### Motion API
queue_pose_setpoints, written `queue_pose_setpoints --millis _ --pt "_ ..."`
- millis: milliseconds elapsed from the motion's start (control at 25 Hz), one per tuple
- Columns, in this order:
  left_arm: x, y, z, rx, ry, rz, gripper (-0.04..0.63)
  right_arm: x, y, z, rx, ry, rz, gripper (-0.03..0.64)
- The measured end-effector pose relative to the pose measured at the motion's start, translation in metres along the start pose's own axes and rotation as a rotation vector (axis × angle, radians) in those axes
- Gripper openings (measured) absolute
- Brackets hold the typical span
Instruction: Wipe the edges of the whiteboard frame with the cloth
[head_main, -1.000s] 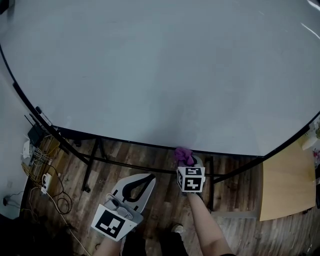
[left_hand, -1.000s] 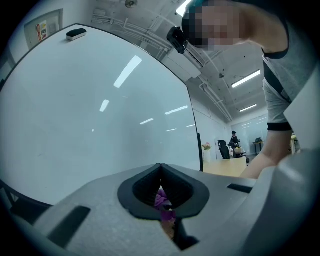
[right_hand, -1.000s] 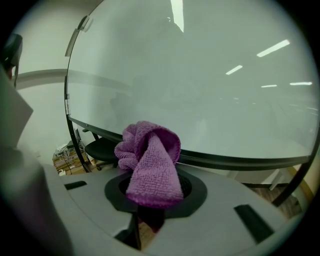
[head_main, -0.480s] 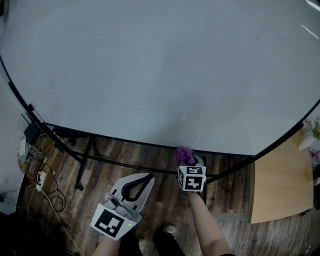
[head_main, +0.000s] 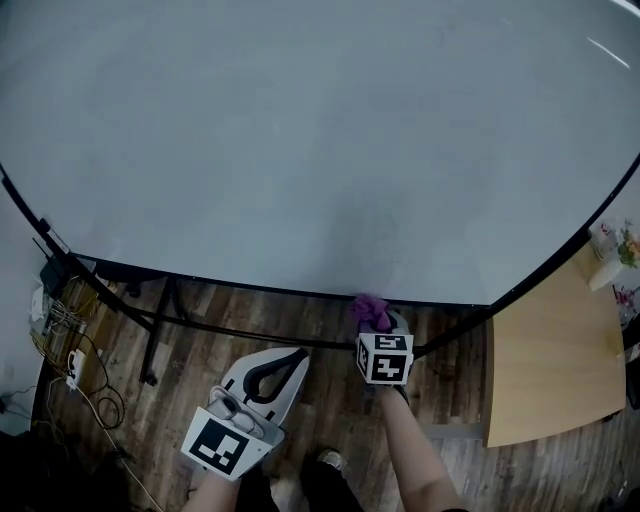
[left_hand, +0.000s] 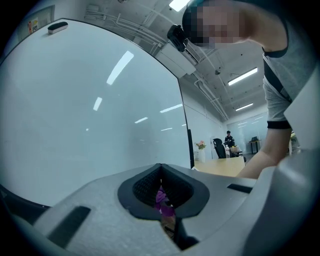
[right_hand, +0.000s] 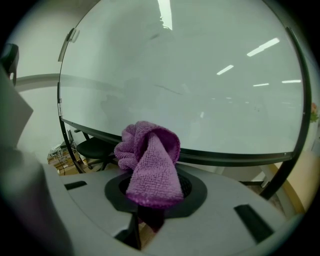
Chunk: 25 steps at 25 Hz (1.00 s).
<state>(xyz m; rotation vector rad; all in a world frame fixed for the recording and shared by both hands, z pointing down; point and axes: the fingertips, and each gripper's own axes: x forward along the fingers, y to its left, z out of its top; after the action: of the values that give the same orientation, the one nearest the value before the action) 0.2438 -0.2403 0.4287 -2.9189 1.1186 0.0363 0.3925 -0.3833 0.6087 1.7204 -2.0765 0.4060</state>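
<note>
Clamped between the closed jaws of the right gripper (head_main: 380, 324), the bunched purple terry cloth (head_main: 371, 311) sits at the black frame rail (head_main: 250, 288) along the bottom edge of the large pale whiteboard (head_main: 320, 150). Its top reaches the rail, a little right of the board's middle. In the right gripper view the cloth (right_hand: 150, 167) folds forward over the gripper's dark pads (right_hand: 195, 192), with the rail (right_hand: 235, 157) running just behind it. The left gripper (head_main: 298, 354) hangs lower and to the left, apart from the board, jaws together on nothing. Dark wooden plank floor (head_main: 330, 420) lies beneath, a light wooden table (head_main: 550, 360) stands at the right, and tangled cables (head_main: 85, 385) lie at the left.
</note>
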Motion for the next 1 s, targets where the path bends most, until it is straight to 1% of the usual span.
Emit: queue_pose_setpoints --millis 560,1000 --pt "0.06 -0.056 -0.002 0.017 0.018 -0.074 0.017 -0.021 -0.086 -0.015 0.034 -0.006 -0.053 0.074" --pt "0.092 -0.088 -0.004 0.024 0.033 -0.134 0.017 -0.04 -0.154 -0.027 0.09 -0.001 -0.138 0.074"
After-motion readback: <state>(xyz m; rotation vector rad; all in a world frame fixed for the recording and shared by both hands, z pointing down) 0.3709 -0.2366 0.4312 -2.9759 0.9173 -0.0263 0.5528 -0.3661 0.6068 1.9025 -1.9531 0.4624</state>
